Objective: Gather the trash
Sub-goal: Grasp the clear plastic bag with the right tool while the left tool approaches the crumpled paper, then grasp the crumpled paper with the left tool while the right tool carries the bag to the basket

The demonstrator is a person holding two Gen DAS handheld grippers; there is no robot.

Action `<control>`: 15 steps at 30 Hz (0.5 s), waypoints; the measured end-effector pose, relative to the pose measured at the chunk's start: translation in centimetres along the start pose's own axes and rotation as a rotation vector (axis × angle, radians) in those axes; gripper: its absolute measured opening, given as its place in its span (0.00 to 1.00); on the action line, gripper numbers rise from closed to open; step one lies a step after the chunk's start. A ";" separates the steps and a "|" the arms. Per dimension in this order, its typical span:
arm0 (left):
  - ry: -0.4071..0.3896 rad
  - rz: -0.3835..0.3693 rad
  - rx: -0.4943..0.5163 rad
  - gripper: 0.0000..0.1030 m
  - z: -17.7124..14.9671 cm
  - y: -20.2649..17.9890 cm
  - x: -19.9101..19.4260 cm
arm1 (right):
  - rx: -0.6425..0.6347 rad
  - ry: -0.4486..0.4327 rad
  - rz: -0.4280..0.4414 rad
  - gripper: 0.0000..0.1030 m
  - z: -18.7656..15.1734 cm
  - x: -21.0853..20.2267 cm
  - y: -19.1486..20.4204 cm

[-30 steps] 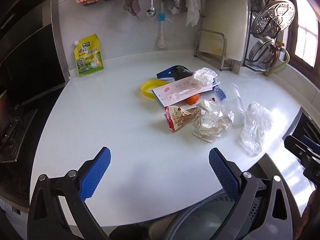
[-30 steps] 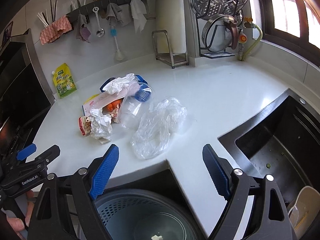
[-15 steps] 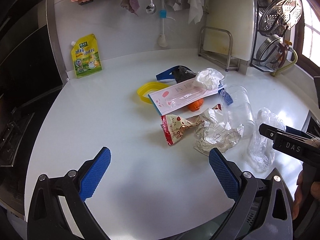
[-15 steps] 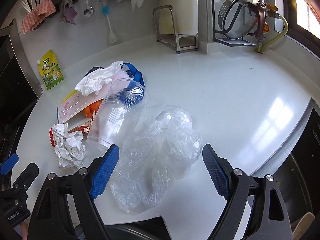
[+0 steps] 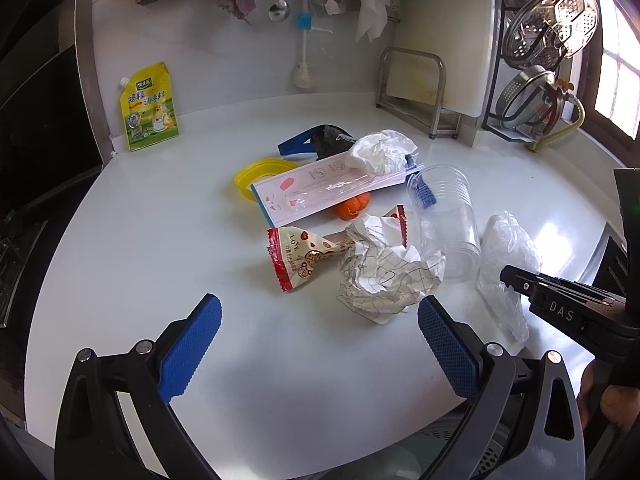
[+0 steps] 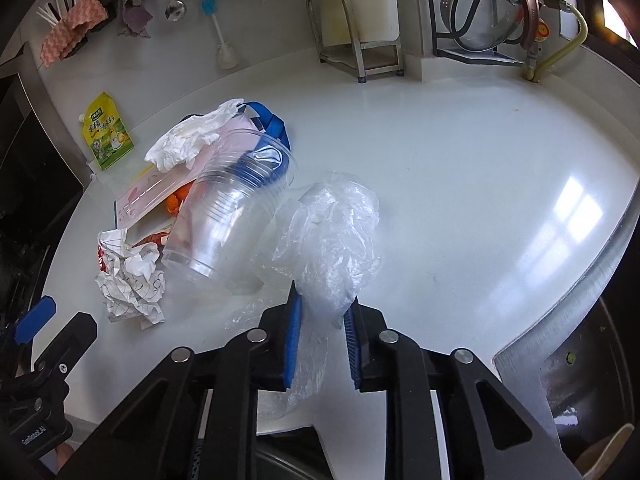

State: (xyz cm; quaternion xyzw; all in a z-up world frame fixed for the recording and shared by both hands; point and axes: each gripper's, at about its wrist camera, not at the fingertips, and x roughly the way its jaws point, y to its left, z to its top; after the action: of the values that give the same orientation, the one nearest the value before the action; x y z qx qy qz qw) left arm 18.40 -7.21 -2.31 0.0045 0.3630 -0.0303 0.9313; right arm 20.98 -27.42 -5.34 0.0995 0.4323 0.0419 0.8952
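A pile of trash lies on the white counter (image 5: 120, 240): crumpled checked paper (image 5: 388, 272), a red and white snack wrapper (image 5: 300, 256), stacked clear plastic cups (image 5: 444, 216), an orange peel (image 5: 352, 208), a flat pink and white packet (image 5: 320, 192) and a white tissue (image 5: 380, 148). My right gripper (image 6: 322, 312) is shut on a clear plastic bag (image 6: 336, 232), which also shows in the left wrist view (image 5: 504, 256). My left gripper (image 5: 318, 328) is open and empty, just in front of the crumpled paper.
A yellow seasoning pouch (image 5: 150, 108) leans on the back wall. A yellow lid (image 5: 256, 172) lies behind the packet. A cutting board rack (image 5: 416, 88) and a steamer rack (image 5: 540, 60) stand at the back right. A sink (image 6: 592, 344) lies right; a bin (image 5: 460, 452) sits below the counter edge.
My right gripper moved forward over the plastic bag and closed on it. My left gripper moved closer to the trash pile and stayed open.
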 end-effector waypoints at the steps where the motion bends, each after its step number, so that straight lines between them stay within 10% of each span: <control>1: -0.002 -0.006 0.005 0.94 -0.1 -0.3 0.0 | 0.009 -0.006 -0.001 0.15 0.0 -0.3 -0.3; 15: 0.008 0.113 0.060 0.94 0.8 -3.4 4.1 | 0.132 -0.034 0.086 0.15 0.3 -1.9 -3.1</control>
State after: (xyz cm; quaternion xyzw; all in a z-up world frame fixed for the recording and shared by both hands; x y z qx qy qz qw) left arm 21.75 -10.85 -4.41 0.0532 0.3650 0.0113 0.9294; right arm 19.99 -30.79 -4.41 0.1775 0.4143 0.0501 0.8913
